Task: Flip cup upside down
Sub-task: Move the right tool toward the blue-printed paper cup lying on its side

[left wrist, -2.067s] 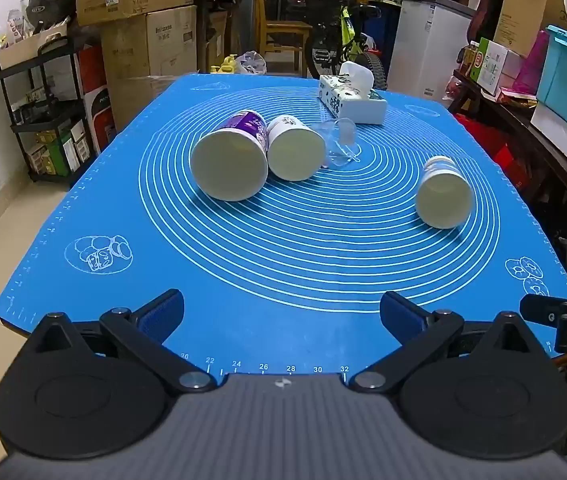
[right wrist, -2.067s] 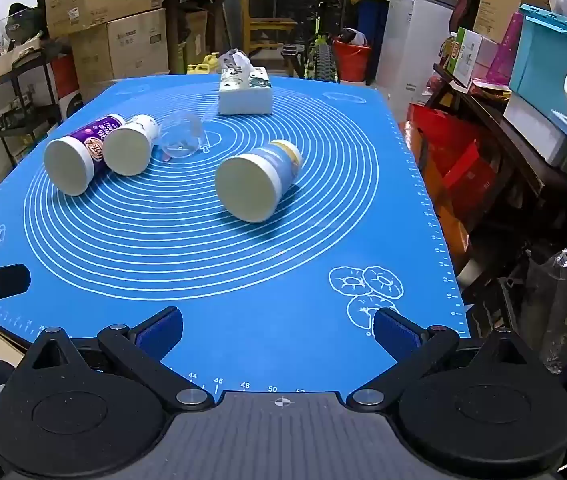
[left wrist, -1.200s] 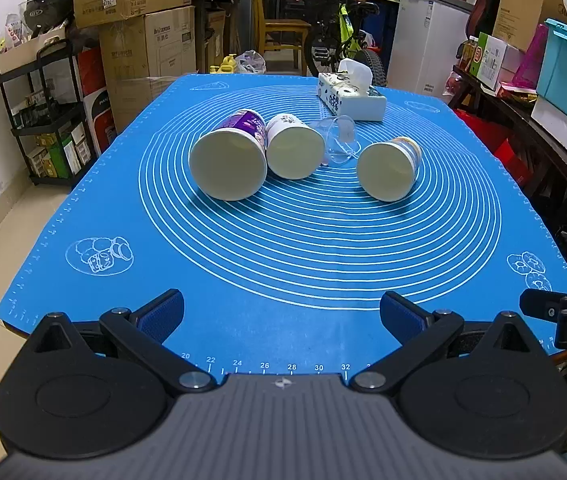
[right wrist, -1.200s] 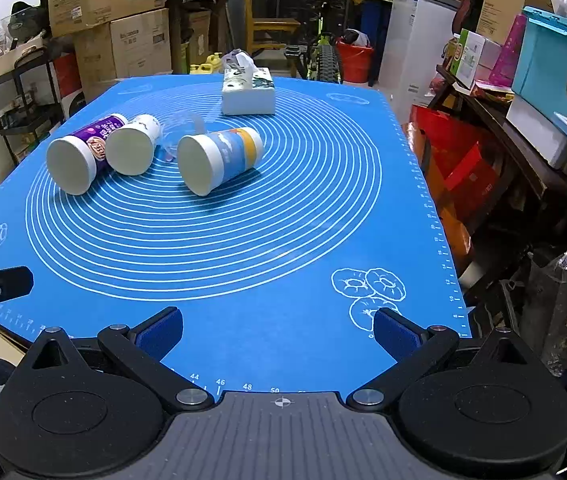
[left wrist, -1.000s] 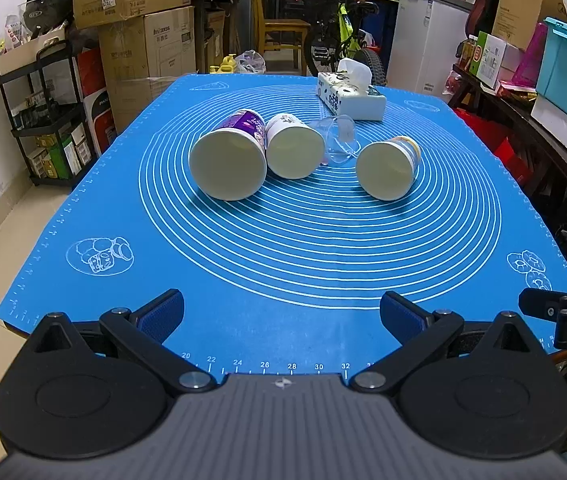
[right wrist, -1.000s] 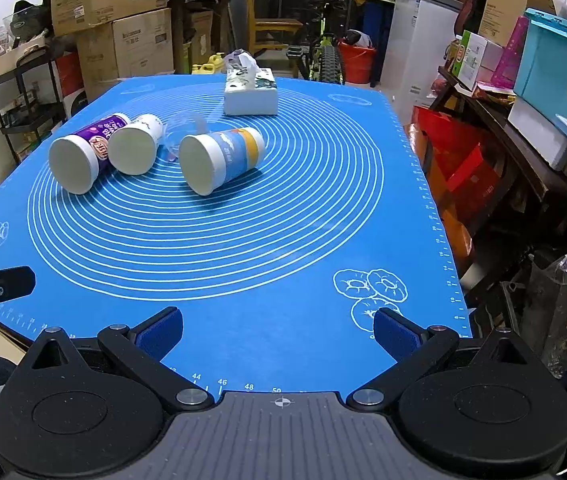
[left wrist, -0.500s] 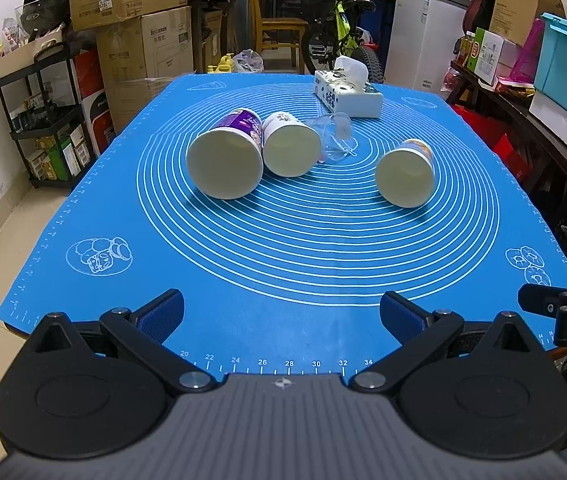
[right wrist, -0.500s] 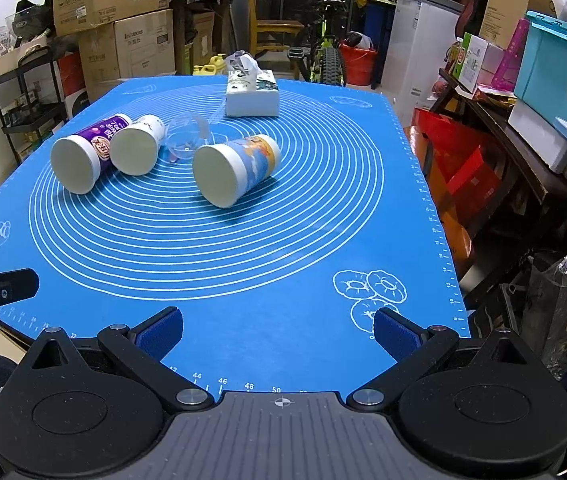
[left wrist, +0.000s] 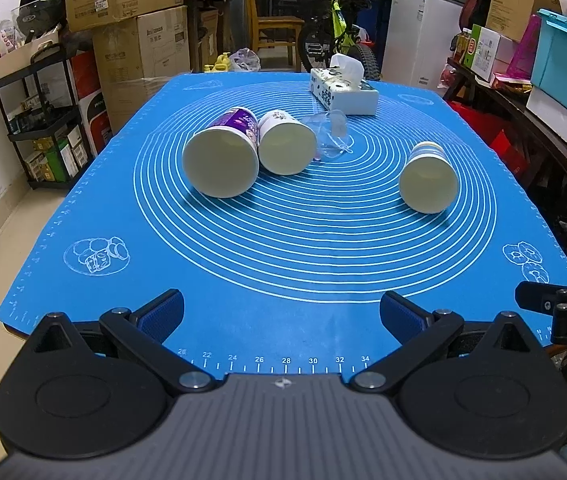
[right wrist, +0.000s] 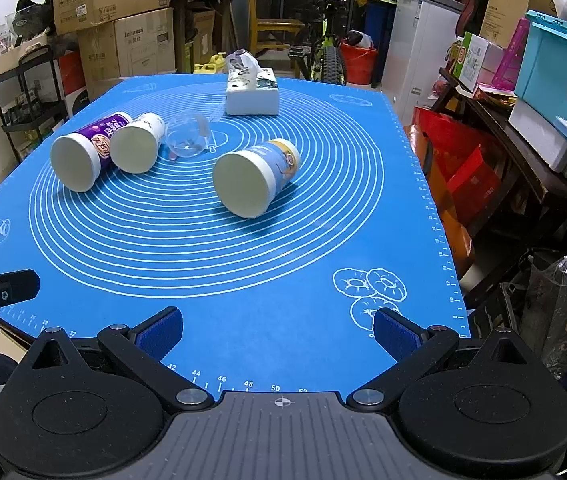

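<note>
Right gripper (right wrist: 278, 326) and left gripper (left wrist: 282, 312) are held wide, nothing gripped. Blue-banded paper cup (right wrist: 254, 176) is seen lying on its side, alone, mid silicone mat (right wrist: 363, 240). Light, thin-walled, likely crushable and prone to roll; mid-body sidewall grip is advised.

we find both views evenly and brightly lit from overhead. the blue mat (left wrist: 307, 248) shows no glare, and the paper cup (right wrist: 255, 176) casts only a soft, short shadow. focus is sharp throughout. fisheye bending curves the mat's edges, and the frame corners go dark.
</note>
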`<state>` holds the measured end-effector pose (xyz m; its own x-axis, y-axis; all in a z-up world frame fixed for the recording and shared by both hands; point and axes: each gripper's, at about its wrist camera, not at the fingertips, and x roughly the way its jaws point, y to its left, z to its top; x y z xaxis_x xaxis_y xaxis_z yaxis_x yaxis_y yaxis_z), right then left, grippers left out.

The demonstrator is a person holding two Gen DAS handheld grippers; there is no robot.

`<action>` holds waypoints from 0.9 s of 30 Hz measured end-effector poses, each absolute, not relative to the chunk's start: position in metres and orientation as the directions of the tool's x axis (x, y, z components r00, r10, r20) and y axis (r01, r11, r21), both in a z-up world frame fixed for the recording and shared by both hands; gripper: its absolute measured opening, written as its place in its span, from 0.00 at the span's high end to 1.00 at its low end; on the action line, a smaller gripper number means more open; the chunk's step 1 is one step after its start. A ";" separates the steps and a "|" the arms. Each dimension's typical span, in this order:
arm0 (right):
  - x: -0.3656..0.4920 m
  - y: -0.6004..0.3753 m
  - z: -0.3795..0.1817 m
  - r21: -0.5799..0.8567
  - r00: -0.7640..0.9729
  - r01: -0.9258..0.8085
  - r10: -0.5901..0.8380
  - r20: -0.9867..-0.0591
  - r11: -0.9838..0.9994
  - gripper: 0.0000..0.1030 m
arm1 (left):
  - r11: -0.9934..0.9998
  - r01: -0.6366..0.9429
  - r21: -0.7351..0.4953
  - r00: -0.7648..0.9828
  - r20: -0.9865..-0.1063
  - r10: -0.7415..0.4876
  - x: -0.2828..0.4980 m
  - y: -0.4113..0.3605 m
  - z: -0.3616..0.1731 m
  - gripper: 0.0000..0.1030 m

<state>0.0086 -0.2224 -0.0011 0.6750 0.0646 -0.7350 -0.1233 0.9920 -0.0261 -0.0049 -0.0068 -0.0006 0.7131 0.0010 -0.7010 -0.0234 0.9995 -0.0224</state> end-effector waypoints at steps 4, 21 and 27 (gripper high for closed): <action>0.007 -0.222 -0.001 -0.028 0.677 -0.125 0.065 -0.734 0.992 0.02 | 1.000 -0.024 -0.018 0.709 -0.705 0.005 -0.004 -0.006 -0.001 0.00; 0.007 -0.224 0.000 -0.026 0.676 -0.123 0.064 -0.734 0.992 0.02 | 1.000 -0.023 -0.013 0.709 -0.705 0.007 -0.003 -0.007 -0.001 0.00; 0.006 -0.225 0.000 -0.025 0.676 -0.122 0.064 -0.734 0.992 0.02 | 1.000 -0.021 -0.009 0.709 -0.705 0.009 -0.004 -0.008 -0.001 0.00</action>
<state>0.0062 -0.2250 -0.0001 0.6760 0.0643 -0.7341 -0.1216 0.9923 -0.0251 -0.0037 -0.0076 -0.0014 0.7088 0.0089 -0.7054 -0.0213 0.9997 -0.0088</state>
